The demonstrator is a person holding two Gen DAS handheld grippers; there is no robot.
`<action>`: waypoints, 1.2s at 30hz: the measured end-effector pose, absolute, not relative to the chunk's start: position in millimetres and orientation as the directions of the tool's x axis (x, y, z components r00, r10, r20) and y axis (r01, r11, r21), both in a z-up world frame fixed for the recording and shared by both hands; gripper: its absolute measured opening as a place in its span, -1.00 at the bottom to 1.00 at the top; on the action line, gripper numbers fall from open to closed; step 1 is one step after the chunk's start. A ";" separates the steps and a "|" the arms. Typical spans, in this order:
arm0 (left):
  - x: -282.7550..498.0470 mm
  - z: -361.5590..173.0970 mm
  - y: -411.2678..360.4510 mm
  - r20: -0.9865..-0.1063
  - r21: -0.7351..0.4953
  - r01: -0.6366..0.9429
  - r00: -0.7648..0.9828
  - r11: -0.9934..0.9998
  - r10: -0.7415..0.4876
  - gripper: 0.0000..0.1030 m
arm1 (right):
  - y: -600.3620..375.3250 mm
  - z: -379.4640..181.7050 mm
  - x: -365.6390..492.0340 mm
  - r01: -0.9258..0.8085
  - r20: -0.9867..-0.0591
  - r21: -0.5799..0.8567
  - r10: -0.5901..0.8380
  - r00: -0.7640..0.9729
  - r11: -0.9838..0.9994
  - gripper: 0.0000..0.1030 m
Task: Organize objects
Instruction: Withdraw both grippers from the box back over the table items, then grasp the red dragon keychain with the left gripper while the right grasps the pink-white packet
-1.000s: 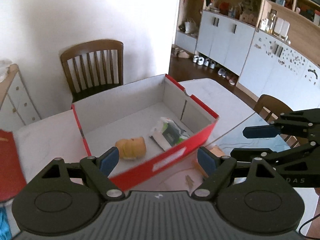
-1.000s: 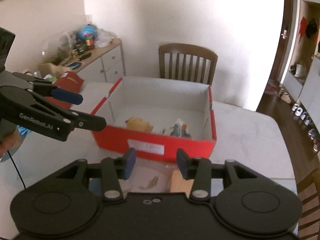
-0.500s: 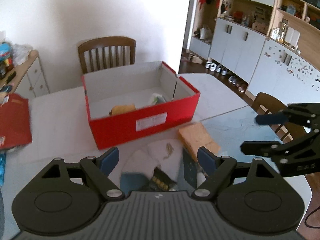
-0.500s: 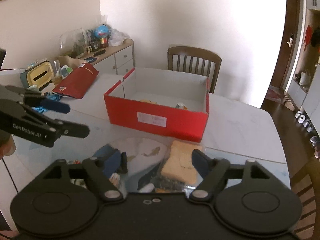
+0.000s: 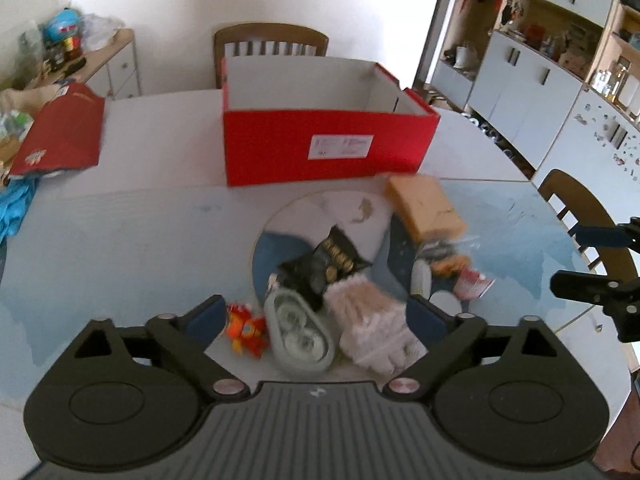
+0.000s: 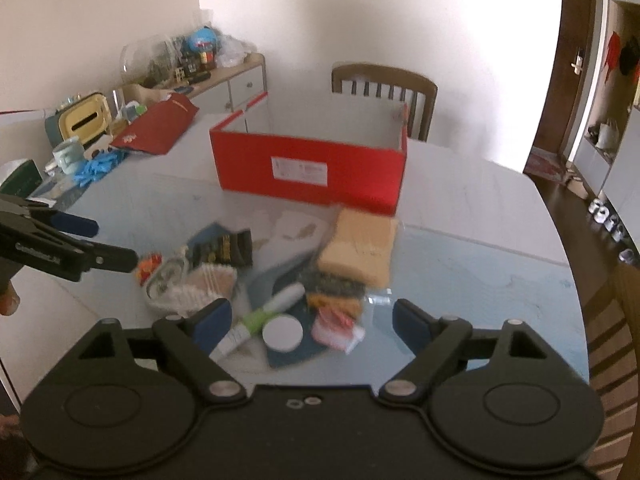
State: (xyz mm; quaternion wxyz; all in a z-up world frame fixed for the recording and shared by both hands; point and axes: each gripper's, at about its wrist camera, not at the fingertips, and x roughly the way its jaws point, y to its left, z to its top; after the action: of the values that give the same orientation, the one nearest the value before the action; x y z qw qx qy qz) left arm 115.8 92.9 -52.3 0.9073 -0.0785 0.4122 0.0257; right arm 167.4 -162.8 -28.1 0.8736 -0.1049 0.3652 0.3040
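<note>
The table [image 5: 140,220], pale with a glassy blue-tinted near part, fills both views below the grippers. Beyond the fingers of both grippers, well past the pile, stands the red box [image 5: 320,148] with its top open and a white label on its near wall; its inside is hidden from this low angle. A wooden chair [image 6: 384,80] stands behind it, and a red lid [image 5: 60,132] lies far off to the left of the left gripper's fingers.

The left gripper [image 5: 316,316] tilts down toward the table, its jaws spread wide after just opening further, the pads touching nothing. Between and just ahead of its fingers lie a bag of cotton swabs [image 5: 372,324], a grey oval case [image 5: 300,332] beside it, and a small orange-red toy [image 5: 246,330] close to the left pad. A black snack packet [image 5: 328,268] lies just beyond these.

The right gripper [image 6: 312,318] also tilts down, its jaws wide and just opened further, gripping nothing. Ahead of its fingers, a tan sponge block [image 6: 360,248] lies between the pile and the box. Between the fingers lie a white-and-green tube [image 6: 264,314], a round white lid [image 6: 282,334] and a small red-and-white packet [image 6: 334,326].

Each gripper shows at the edge of the other's view, held in the air apart from the pile.
</note>
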 end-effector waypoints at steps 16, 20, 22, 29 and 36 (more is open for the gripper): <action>106.7 -107.4 124.7 -0.783 -0.093 -0.231 0.618 0.968 0.072 0.99 | -176.8 -70.3 178.4 -0.536 -0.752 0.033 0.375 0.542 0.843 0.69; 112.6 -121.4 137.8 -0.794 -0.054 -0.250 0.598 0.967 0.110 0.99 | -173.0 -78.3 185.6 -0.520 -0.767 0.037 0.358 0.532 0.853 0.69; 115.4 -126.6 142.0 -0.793 -0.023 -0.256 0.593 0.966 0.139 0.99 | -170.6 -80.6 188.1 -0.518 -0.773 0.036 0.352 0.528 0.854 0.69; 127.0 -144.4 151.8 -0.807 0.000 -0.220 0.576 0.975 0.130 0.99 | -160.3 -88.1 199.6 -0.515 -0.795 0.026 0.330 0.509 0.857 0.69; 141.2 -150.4 152.9 -0.803 0.012 -0.183 0.584 0.983 0.118 0.99 | -147.1 -97.5 215.5 -0.502 -0.811 0.017 0.306 0.500 0.865 0.69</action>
State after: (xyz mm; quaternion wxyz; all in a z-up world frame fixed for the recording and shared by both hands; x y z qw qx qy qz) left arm 141.2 152.9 -150.4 0.8893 -0.0363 0.4479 0.0849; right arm 215.5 -147.1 -97.5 0.8588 -0.1112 0.4415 0.2351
